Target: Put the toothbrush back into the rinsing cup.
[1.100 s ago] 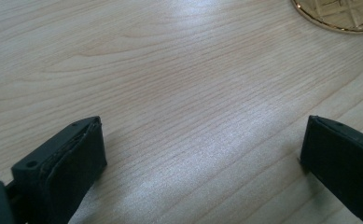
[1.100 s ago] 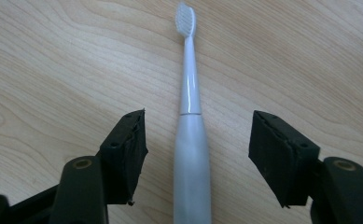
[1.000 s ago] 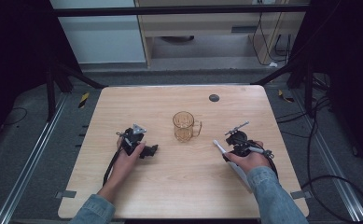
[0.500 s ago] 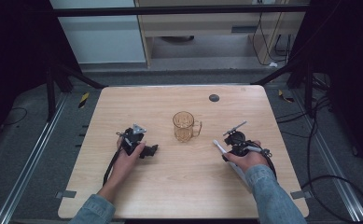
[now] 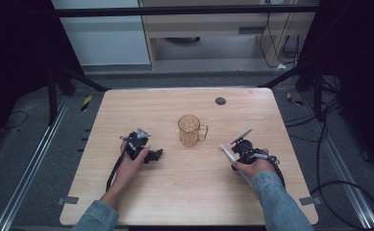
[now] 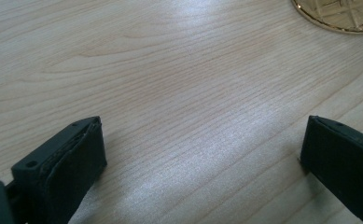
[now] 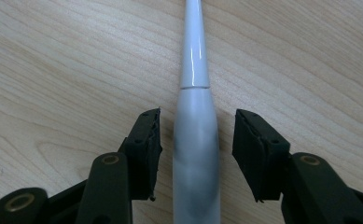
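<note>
Right gripper sits low over the tabletop with a white, pen-like stick lying between its two black jaws. Its jaws have just been closing, yet a narrow gap shows on each side of the stick, so the pads are not pressing on it; the one to the right in the right gripper view stands a little farther off than the other. The stick lies flat on the wood, its thicker grey-white body between the jaws and its slimmer tip running straight ahead, away from the gripper. From the high view the stick lies on the right part of the tabletop, its tip pointing up-left toward a clear amber glass mug that stands upright near the middle, handle turned to the right, apart from the stick. The person's right hand wraps the right gripper there.

On the other side of the mug, the left gripper rests in the person's left hand, jaws spread wide over bare wood, with the mug's rim off ahead. A small dark round disc lies farther back on the tabletop.
</note>
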`<state>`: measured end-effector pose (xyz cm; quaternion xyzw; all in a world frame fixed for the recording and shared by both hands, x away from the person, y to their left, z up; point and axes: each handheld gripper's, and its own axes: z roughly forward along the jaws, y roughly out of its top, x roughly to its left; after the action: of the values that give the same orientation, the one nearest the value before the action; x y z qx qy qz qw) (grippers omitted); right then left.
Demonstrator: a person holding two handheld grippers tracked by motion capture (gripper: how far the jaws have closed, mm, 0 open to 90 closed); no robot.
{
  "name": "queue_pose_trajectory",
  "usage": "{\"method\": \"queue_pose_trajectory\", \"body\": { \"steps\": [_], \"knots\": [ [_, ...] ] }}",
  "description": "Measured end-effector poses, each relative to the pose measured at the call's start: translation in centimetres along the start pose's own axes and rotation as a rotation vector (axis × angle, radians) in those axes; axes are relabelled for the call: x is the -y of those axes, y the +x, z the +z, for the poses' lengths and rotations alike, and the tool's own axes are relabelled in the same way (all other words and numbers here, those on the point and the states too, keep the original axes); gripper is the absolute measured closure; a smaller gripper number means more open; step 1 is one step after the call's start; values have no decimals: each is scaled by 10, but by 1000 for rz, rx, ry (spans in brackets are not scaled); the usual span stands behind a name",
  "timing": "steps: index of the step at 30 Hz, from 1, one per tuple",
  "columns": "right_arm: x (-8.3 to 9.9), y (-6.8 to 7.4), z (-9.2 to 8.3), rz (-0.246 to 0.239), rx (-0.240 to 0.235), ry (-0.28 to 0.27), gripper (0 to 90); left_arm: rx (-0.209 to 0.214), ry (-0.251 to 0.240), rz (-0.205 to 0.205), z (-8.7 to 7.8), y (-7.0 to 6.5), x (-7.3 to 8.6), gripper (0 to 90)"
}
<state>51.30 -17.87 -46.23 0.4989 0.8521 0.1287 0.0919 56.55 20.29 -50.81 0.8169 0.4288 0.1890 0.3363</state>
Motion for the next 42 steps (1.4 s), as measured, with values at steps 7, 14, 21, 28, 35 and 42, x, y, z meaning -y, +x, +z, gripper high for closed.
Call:
{"method": "queue_pose_trajectory", "body": {
  "steps": [7, 14, 21, 28, 35, 42],
  "knots": [
    [-2, 0, 3, -1, -3, 18, 558, 0, 0, 0, 0, 0, 0, 0],
    [-2, 0, 5, 3, 1, 34, 605, 1, 0, 1, 0, 0, 0, 0],
    [-3, -1, 5, 4, -9, 38, 673, 1, 0, 0, 0, 0, 0, 0],
    [-8, -8, -12, 34, -46, 14, 675, 1, 0, 2, 0, 0, 0, 0],
    [-15, -16, -32, 57, -55, -31, 676, 2, 0, 2, 0, 0, 0, 0],
    [-25, -21, -59, 42, -32, -73, 676, 3, -4, -4, 0, 0, 0, 0]
  ]
}}
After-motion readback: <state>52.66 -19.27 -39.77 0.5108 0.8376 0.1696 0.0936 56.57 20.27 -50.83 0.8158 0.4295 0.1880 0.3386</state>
